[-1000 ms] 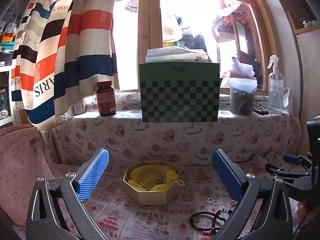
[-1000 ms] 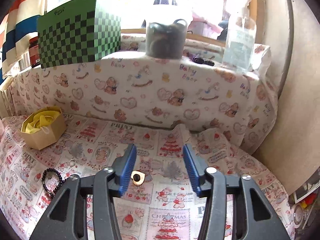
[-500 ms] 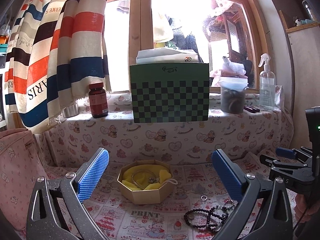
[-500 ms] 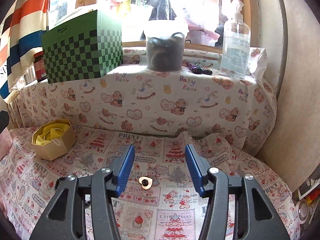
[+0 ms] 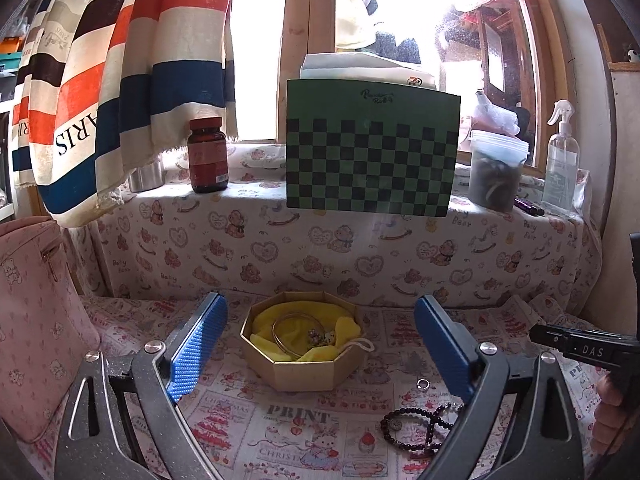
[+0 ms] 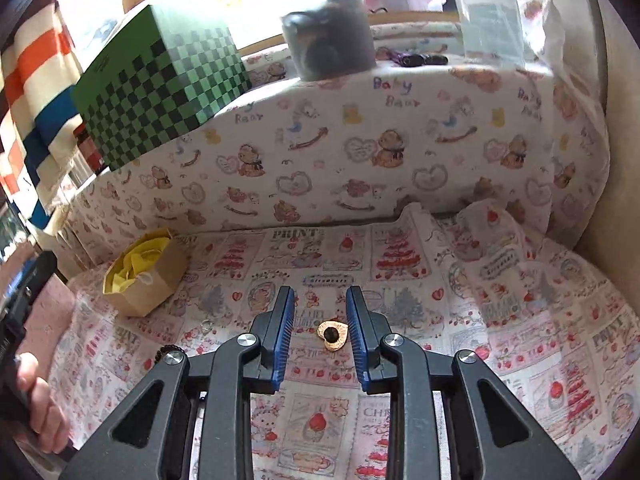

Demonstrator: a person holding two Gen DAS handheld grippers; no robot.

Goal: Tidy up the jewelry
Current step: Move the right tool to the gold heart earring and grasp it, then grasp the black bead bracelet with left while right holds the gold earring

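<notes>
Left wrist: one box [image 5: 304, 368], one ring [image 5: 423, 383].

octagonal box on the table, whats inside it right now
Inside the octagonal box lies a crumpled yellow cloth, with a thin gold bangle and a few small trinkets on it. Whatever sits beneath the cloth is covered.

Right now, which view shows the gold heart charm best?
The right wrist view: the heart charm lies on the cloth in plain sight between the open fingers of the right tool. The left wrist view does not show it at all.
</notes>
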